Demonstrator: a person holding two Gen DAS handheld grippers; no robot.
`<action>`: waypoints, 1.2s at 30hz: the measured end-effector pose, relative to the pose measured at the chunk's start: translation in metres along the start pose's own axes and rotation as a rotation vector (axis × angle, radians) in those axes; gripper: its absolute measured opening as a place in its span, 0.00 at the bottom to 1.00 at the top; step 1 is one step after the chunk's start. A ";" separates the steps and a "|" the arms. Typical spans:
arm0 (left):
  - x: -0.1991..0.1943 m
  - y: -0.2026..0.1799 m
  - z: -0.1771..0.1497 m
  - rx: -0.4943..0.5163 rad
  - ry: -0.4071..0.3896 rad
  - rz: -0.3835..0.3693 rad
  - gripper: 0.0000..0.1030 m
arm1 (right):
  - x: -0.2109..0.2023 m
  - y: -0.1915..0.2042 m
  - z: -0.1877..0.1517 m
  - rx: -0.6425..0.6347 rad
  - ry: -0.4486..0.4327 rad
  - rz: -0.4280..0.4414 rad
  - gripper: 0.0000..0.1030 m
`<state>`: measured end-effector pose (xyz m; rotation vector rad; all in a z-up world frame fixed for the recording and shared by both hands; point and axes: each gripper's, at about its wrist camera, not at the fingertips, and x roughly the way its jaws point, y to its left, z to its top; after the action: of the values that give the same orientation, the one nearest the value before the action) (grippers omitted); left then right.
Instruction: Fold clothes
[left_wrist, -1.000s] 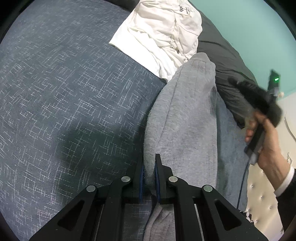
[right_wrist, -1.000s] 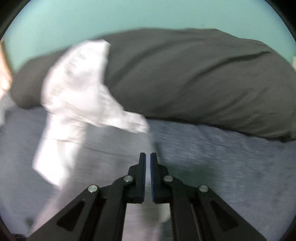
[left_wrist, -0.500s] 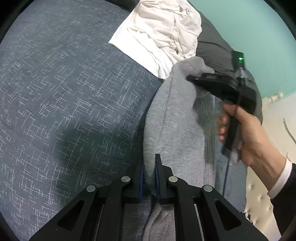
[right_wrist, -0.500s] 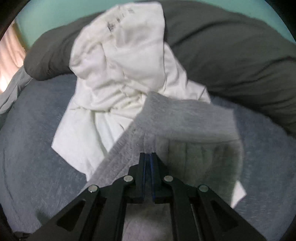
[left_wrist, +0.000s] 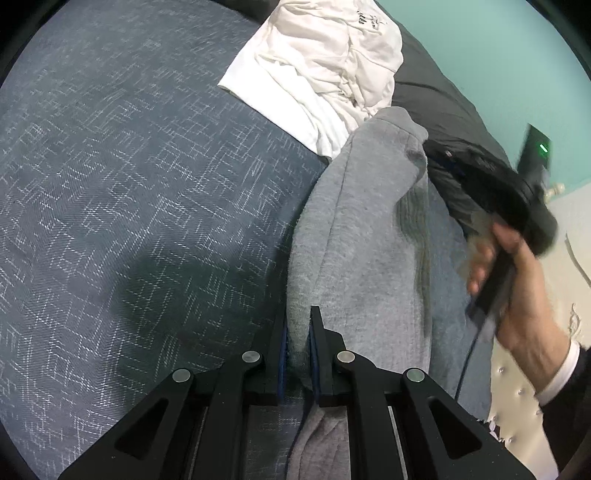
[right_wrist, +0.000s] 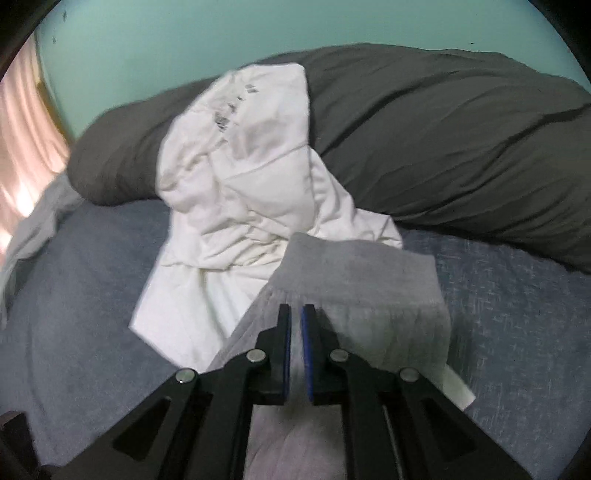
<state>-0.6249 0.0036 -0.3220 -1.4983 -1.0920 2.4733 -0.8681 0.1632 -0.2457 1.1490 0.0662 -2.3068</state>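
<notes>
Released since a moment ago, the grey garment (right_wrist: 354, 266) lies beyond the right gripper's (right_wrist: 295, 314) opening, empty jaws, while the left gripper (left_wrist: 297, 325) pinches its fold; the white garment's (left_wrist: 325, 62) print is unreadable.

Dim, even indoor light, a soft shadow on the bedspread (left_wrist: 155, 266), fisheye-bent dark edges, right view slightly blurred.
</notes>
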 end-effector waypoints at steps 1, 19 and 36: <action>0.000 -0.001 0.000 0.003 0.000 0.002 0.10 | -0.005 0.005 -0.005 -0.019 -0.003 0.018 0.07; 0.002 -0.003 -0.001 0.002 -0.003 -0.004 0.11 | 0.082 0.042 -0.017 -0.033 0.180 0.011 0.06; -0.009 0.007 -0.002 0.003 0.002 -0.013 0.11 | 0.067 0.000 -0.004 0.037 0.204 -0.107 0.06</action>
<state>-0.6164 -0.0041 -0.3196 -1.4872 -1.0936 2.4634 -0.8970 0.1336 -0.2982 1.4285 0.1660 -2.2828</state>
